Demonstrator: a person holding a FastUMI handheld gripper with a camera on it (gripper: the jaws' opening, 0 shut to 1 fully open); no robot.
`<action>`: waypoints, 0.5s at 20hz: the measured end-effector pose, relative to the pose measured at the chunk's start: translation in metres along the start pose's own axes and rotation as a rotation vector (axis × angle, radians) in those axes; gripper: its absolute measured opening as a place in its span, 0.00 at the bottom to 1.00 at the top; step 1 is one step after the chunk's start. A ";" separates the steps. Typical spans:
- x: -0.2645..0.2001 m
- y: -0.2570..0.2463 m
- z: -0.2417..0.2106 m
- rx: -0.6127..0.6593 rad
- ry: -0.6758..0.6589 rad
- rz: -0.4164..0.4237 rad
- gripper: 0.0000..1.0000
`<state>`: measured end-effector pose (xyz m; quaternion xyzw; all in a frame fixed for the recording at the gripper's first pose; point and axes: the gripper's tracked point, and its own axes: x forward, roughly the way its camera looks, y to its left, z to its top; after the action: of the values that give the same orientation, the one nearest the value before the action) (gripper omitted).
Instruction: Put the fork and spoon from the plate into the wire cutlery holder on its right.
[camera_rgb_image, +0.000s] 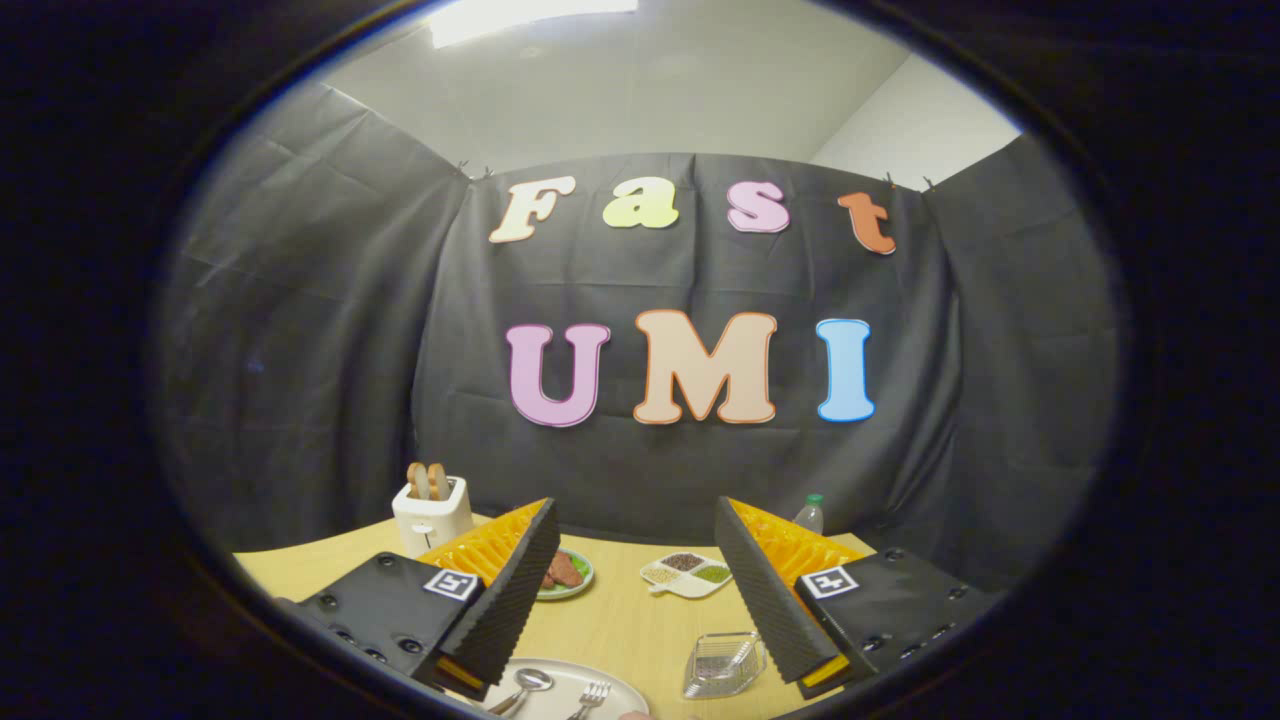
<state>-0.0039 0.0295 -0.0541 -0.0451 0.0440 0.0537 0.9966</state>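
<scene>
A white plate (610, 686) lies on the wooden table just below and between my fingers. On it rest a metal spoon (524, 686) on the left and a metal fork (592, 696) beside it on the right. To the plate's right stands the wire cutlery holder (724, 664), close to the right finger's inner face. My gripper (634, 540) hangs above them, open wide, with nothing between its fingers.
A white toaster (432, 512) with two bread slices stands at the back left. A green plate with dark food (566, 574) sits behind the left finger. A white divided dish of grains (686, 576) and a bottle (810, 514) are further back.
</scene>
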 end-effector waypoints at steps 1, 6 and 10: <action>-0.001 0.001 -0.004 0.000 0.009 0.004 1.00; 0.000 0.006 -0.024 0.004 0.053 0.017 1.00; -0.002 0.013 -0.047 0.003 0.111 0.042 1.00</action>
<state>-0.0111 0.0381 -0.1017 -0.0454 0.1004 0.0719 0.9913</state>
